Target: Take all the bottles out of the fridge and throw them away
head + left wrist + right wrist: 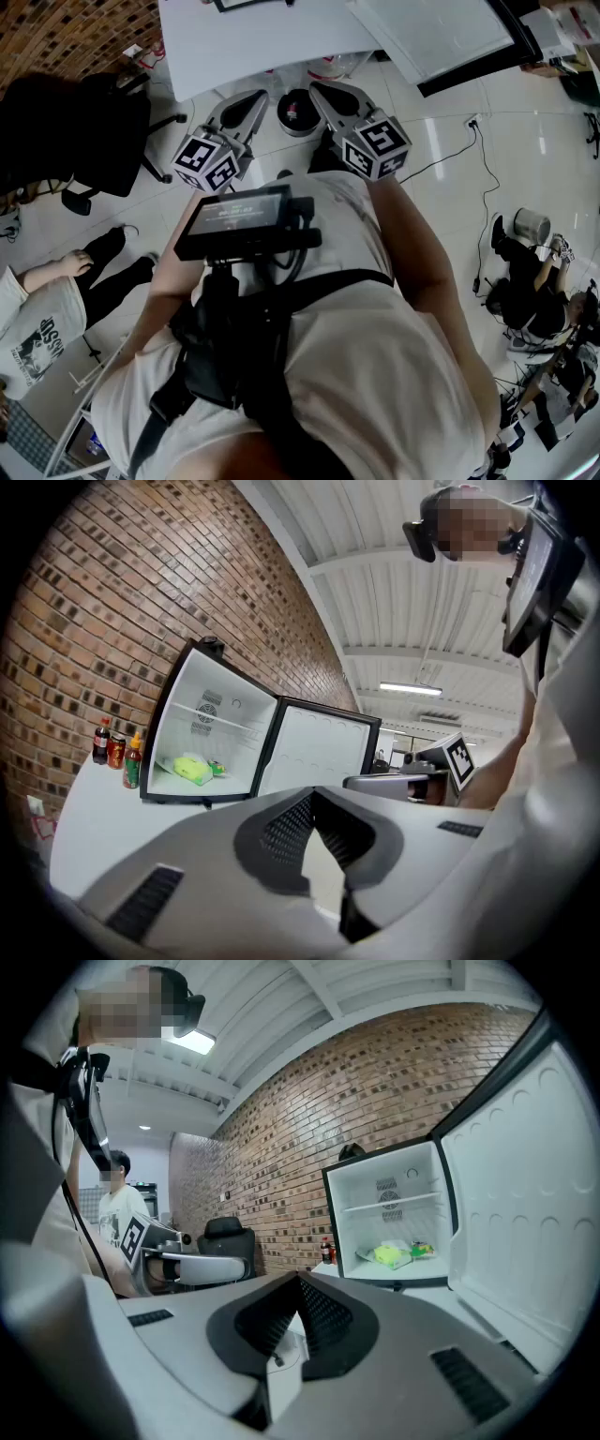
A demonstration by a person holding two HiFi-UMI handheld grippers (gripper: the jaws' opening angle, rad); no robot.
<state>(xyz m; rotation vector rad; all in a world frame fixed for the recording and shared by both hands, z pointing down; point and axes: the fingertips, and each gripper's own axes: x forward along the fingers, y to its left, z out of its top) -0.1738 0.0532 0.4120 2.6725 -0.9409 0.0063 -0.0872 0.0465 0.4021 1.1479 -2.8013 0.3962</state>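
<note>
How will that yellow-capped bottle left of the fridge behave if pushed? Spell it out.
The yellow-capped bottle stands tall and narrow, so a push up high would probably tip it rather than slide it. It looks rigid, not squashy. It looks round, so it may roll once it is down.

A brick wall [112, 621] backs the white surface [244, 42]. Beside the wall, a black office chair [108, 131] stands on white floor [441, 216]; a strip light [410, 688] glows overhead.

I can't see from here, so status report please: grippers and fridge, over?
Left gripper, right gripper: jaws shut, empty. Fridge open, yellow-green packet inside; bottles stand outside beside it. Nothing seen in the way.
</note>
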